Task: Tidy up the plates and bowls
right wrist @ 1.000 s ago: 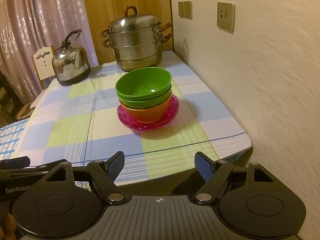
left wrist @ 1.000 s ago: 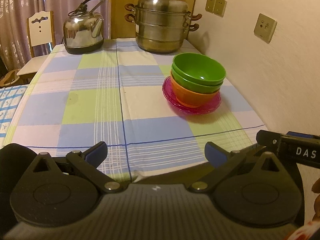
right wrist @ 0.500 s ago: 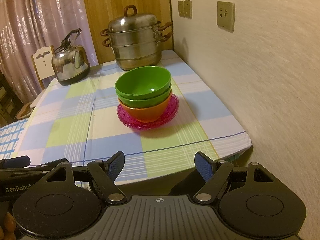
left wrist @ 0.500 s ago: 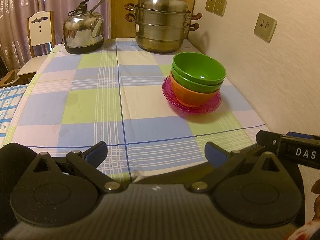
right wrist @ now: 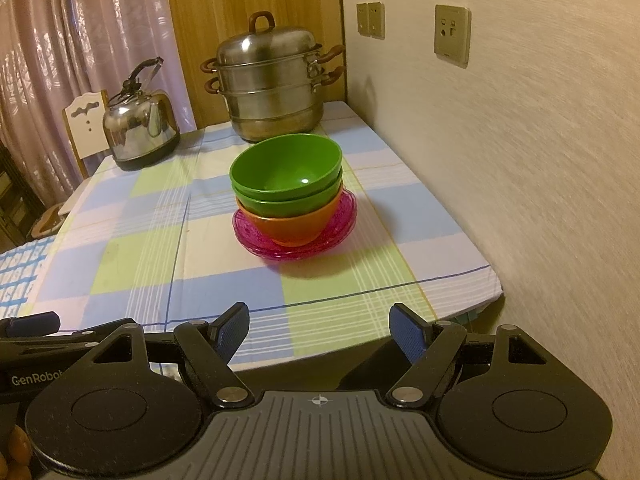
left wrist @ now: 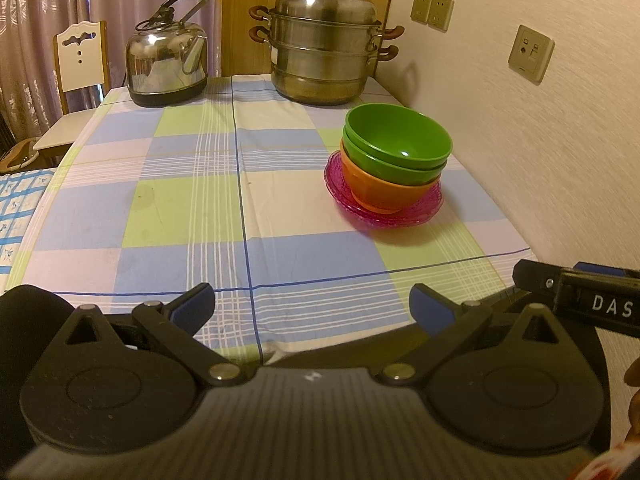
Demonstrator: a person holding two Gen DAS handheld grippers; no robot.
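Two green bowls are nested in an orange bowl, which stands on stacked pink plates at the right side of the table near the wall. My left gripper is open and empty over the table's near edge, well short of the stack. My right gripper is open and empty, also at the near edge, straight in front of the stack.
A steel steamer pot and a steel kettle stand at the back of the checked tablecloth. A white chair is at the far left. The wall runs along the right.
The right wrist view has drifted slightly, so the stack sits a little left of before. Both grippers stay open and empty; the bowls and plates have not moved.
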